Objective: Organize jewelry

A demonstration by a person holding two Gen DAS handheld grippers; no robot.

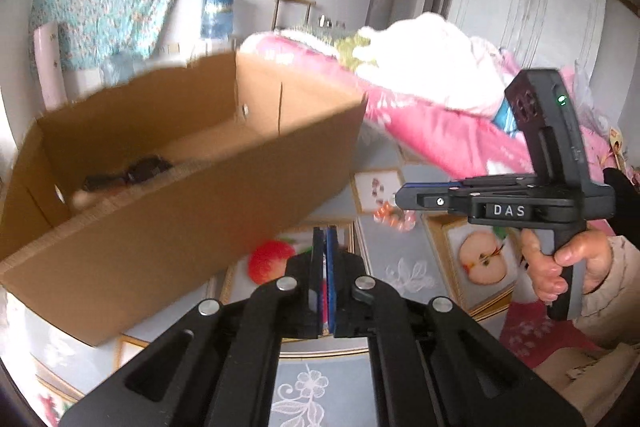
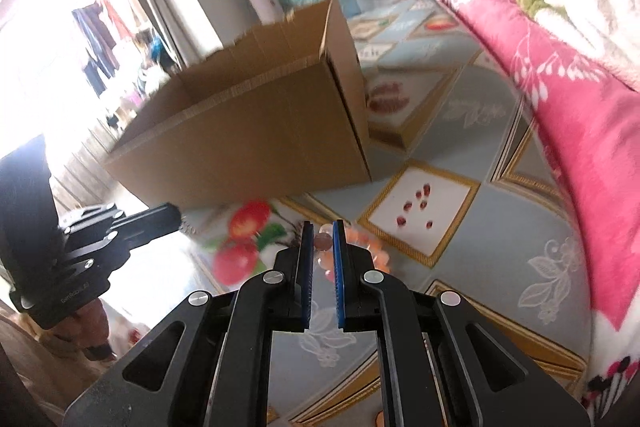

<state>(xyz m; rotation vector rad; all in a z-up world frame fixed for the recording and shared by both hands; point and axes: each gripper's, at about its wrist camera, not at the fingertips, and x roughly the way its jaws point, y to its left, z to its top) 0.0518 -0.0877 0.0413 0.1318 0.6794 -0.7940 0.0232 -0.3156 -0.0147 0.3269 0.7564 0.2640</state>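
An open cardboard box (image 1: 168, 211) stands on a printed bed cover (image 1: 384, 255) at the left of the left wrist view. Its flaps are up. Dark objects (image 1: 132, 177) lie on its floor near the near wall; the blur prevents naming them.

Right of the box, the left gripper (image 1: 325, 233) has its jaws pressed together. A thin chain (image 2: 188, 228) hangs at its tip in the right wrist view; whether the pads clamp it cannot be told.

Further right, the right gripper (image 2: 322, 233) has narrow jaws with a pinkish bead (image 2: 322, 242) between the blue pads (image 2: 338, 267). That bead belongs to an orange and clear beaded bracelet (image 2: 366, 247), which hangs just beyond the tips, over the bed cover. A bare hand (image 1: 560, 267) grasps the right gripper's handle.

At the far right, a pink floral quilt (image 2: 580, 99) lies heaped along the bed.
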